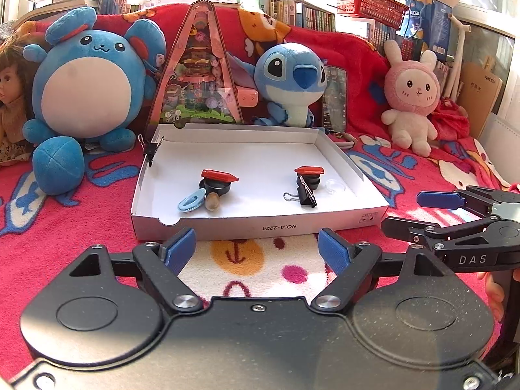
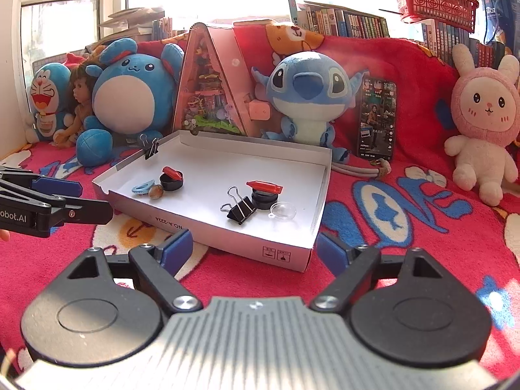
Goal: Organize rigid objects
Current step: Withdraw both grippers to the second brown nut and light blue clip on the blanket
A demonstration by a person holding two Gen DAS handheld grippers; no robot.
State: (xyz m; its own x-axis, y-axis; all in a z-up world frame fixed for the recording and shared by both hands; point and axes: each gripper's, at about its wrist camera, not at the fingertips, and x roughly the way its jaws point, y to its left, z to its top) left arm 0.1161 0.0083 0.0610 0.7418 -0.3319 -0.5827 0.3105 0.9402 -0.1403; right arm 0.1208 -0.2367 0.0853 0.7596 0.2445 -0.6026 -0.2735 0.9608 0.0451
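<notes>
A shallow white box point(image 1: 260, 227) lies on the red blanket. Inside it are two black round stamps with red tops point(image 1: 219, 182) point(image 1: 308, 175), a light blue hair clip point(image 1: 191, 200), a brown wooden knob point(image 1: 213, 201), a black binder clip point(image 1: 305, 195) and a clear plastic dome point(image 1: 334, 185). Another binder clip point(image 1: 151, 149) grips the box's left wall. My left gripper point(image 1: 256, 243) stands open just before the box's front wall, holding nothing. My right gripper point(image 2: 255, 250) is open and empty by the box's near right corner point(image 2: 305, 260). Both stay outside the box.
Plush toys line the back: a round blue one point(image 1: 84, 74), a blue alien point(image 1: 292, 81), a pink rabbit point(image 1: 412, 97). A triangular pink toy case point(image 1: 198, 74) and a phone point(image 2: 377, 117) lean there. A doll point(image 2: 81, 104) sits at the far left. Books and a red basket point(image 2: 435, 0) stand behind.
</notes>
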